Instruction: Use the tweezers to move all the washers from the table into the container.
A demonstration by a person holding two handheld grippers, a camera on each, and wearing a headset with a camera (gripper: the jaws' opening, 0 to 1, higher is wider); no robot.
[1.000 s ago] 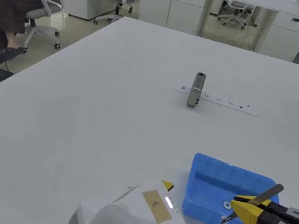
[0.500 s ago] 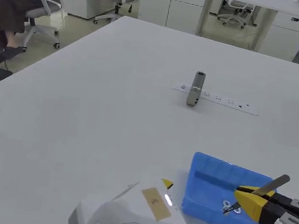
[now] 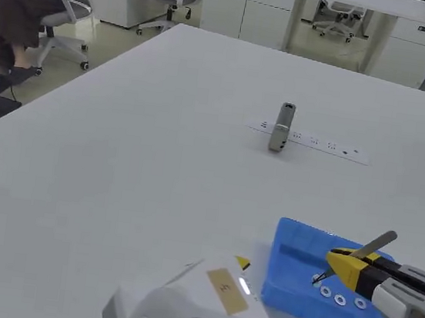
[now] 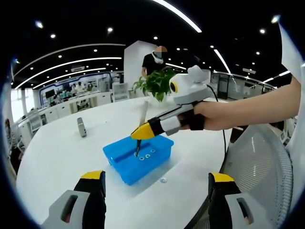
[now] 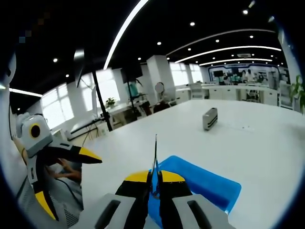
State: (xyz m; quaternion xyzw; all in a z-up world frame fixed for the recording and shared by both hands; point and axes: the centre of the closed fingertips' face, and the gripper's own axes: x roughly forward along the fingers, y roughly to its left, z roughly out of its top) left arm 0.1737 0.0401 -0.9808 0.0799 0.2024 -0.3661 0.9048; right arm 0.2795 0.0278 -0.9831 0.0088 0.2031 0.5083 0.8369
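the right gripper (image 5: 155,180) had its jaws pressed together on a pair of thin metal tweezers (image 5: 155,151), which stood between the yellow jaw tips and ran straight on ahead of them. in the head view the tweezers' points dipped just past the jaw tips into the shallow blue plastic container (image 3: 294,250), while their blunt end angled up behind the tips. three small flat metal washers (image 3: 340,300) lay in a row on the container floor, just below the right jaws and close beside the tweezers' points. whether the points themselves held a washer was too small to tell. the container sat on the white counter (image 3: 157,168), under and ahead of the right jaws.

the left gripper (image 4: 157,177) held its jaws wide apart. in the left gripper view the container lay just ahead of these jaws, a little nearer the left one. one loose washer (image 4: 163,180) lay on the counter in the gap between them, just short of the container's near wall. beyond it the right gripper hung over the container in a person's hand (image 4: 209,114), its tips pointing down. in the right gripper view the left gripper sat off to the left of the right jaws, level with them.

well ahead of both pairs of jaws, a small grey block (image 3: 281,125) rested on the counter, lying across a flat white power strip (image 3: 323,144).
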